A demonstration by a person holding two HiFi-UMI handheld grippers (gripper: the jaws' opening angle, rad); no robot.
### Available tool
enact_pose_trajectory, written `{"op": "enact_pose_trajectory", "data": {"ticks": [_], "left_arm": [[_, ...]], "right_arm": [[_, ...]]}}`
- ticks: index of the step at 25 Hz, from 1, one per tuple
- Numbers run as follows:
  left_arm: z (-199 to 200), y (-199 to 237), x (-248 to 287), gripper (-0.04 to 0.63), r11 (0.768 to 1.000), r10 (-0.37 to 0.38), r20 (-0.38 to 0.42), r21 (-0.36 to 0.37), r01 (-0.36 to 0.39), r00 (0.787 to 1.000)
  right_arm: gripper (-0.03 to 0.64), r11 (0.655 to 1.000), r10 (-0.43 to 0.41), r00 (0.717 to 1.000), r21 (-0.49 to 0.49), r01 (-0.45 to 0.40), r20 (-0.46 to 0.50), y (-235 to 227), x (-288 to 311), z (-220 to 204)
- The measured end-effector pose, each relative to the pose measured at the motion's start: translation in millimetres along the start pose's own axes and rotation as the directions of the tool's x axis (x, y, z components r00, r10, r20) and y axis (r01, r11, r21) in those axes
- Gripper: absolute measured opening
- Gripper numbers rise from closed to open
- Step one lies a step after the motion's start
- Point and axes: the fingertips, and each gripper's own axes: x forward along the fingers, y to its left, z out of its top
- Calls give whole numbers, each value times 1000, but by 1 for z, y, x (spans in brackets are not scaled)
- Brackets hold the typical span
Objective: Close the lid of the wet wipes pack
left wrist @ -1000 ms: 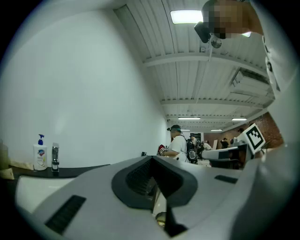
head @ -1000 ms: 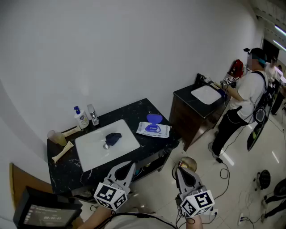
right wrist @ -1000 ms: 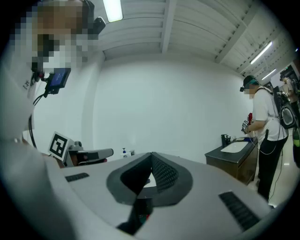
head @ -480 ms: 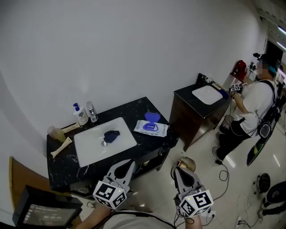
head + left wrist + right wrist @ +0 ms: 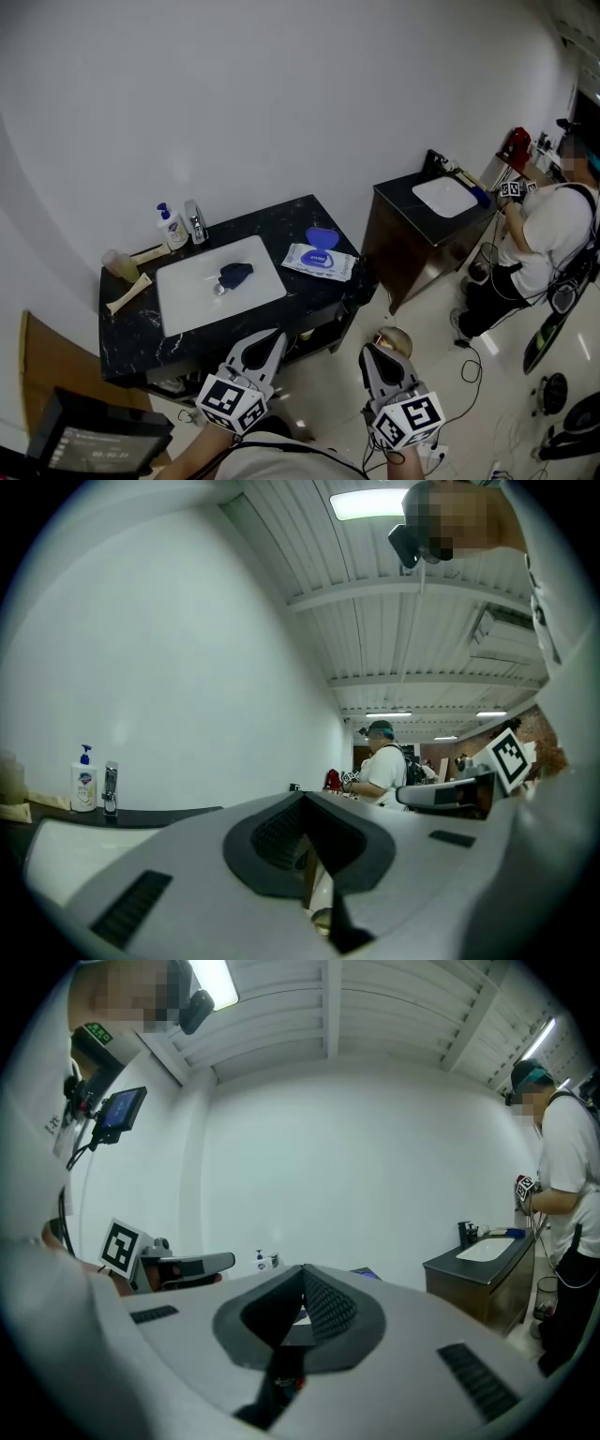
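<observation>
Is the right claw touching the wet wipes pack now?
Apart. In the head view the right claw hangs over the floor, while the wet wipes pack lies on the black counter, a plain gap between.

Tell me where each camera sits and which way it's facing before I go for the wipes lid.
Head view: on the person's head, looking steeply down at the black stone vanity counter and white wet wipes pack, its blue lid open; left gripper and right gripper show at bottom.
Left gripper view: on that gripper, level along its shut jaws toward the white wall; person's white shirt at right.
Right gripper view: likewise level, jaws shut; shirt at left.
Shared: both gripper views show the white pump soap bottle.
</observation>
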Motion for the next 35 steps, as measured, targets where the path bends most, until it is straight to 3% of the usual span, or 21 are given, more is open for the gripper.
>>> {"op": "enact_pose_trajectory", "data": {"ticks": [6,14,23,35], "left_arm": [[4,23,18,0,1000,23,-18,-7,-23,1000],[-21,84,83,1,1000,-9,-37,12,9,999],[-16,160,166,2,996,-93,-52,3,93,994],[-26,202,219,2,981,-193,-73,-36,191,979]], "right_arm": [[6,1000,-4,1000,5,4,-15,-12,27,-2],[6,999,-33,999,-13,33,-24,-40,105,-8],[6,995,-102,994,-18,101,-35,-77,206,-1],[6,981,-192,980,-37,191,-52,-110,268,4]]}}
